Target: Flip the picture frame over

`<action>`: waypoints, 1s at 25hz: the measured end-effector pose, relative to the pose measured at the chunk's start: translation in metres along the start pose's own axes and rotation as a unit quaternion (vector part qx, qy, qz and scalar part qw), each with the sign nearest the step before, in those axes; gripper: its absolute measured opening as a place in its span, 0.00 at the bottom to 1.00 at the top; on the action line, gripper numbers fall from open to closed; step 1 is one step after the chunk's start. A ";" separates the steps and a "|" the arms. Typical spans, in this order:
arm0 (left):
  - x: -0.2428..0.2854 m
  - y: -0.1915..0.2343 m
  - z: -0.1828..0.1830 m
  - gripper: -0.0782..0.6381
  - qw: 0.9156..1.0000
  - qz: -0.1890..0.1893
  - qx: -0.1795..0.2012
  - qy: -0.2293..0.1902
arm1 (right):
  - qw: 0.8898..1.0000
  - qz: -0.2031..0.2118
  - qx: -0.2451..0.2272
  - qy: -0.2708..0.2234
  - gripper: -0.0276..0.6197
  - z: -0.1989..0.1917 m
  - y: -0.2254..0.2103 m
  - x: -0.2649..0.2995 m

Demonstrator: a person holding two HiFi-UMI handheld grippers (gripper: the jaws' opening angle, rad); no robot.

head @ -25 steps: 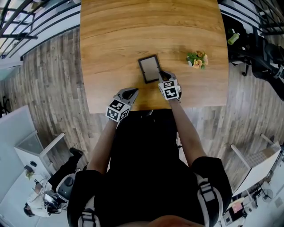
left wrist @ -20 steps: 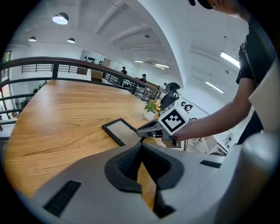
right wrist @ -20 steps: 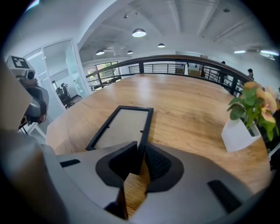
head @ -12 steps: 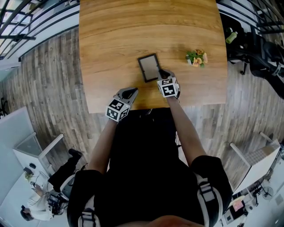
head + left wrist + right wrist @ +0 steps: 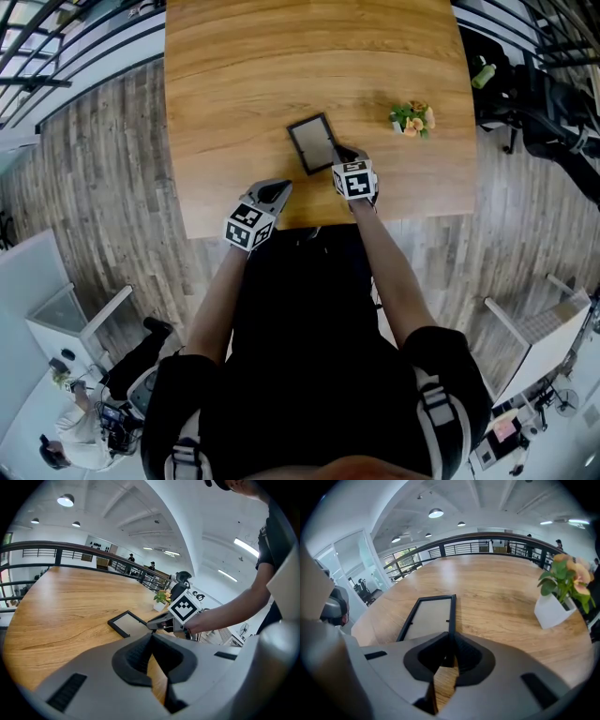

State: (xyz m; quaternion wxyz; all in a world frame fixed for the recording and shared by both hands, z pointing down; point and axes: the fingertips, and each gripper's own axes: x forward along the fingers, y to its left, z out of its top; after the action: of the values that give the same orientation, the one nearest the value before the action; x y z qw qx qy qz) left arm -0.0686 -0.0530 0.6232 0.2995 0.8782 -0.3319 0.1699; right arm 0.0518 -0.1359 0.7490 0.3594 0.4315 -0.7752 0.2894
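1. A picture frame (image 5: 313, 142) with a thin black border lies flat on the wooden table (image 5: 234, 84). It sits a little to the near side of the middle, slightly askew to the table's edges.
2. The face turned up is a plain grey-beige panel (whether that is the front or the back cannot be told).
3. The right gripper (image 5: 341, 156) points steeply down at the picture frame's near right corner. Its jaws have just been closing, and the right-hand border runs between them, pinched by the pads.
4. The left gripper (image 5: 277, 191) sits over the table's near edge, left of the picture frame and apart from it, angled toward it. Its jaws are pressed together with nothing between them.
5. A small potted plant (image 5: 411, 118) with orange flowers in a white pot stands on the table. It is to the right of the picture frame, well apart from it and from both grippers.
6. The person (image 5: 309, 356) stands at the table's near edge, with both forearms reaching out over it.
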 end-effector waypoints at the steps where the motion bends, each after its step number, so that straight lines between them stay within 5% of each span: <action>1: 0.000 0.000 0.001 0.14 1.000 0.000 0.001 0.000 | 1.000 0.001 0.006 -0.002 0.12 0.001 0.000 -0.001; 18: 0.015 -0.005 -0.004 0.14 1.000 -0.003 -0.015 0.004 | 0.993 0.044 0.110 -0.014 0.12 -0.011 -0.002 -0.017; 25: 0.019 0.000 0.004 0.14 0.997 0.007 -0.078 -0.027 | 0.990 0.055 0.127 -0.027 0.12 -0.010 -0.003 -0.027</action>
State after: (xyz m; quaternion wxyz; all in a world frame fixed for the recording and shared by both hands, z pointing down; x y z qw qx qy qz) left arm -0.0547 -0.0648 0.6301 0.3568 0.8540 -0.3584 0.1219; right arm 0.0677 -0.1173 0.7332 0.2646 0.4376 -0.7642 0.3931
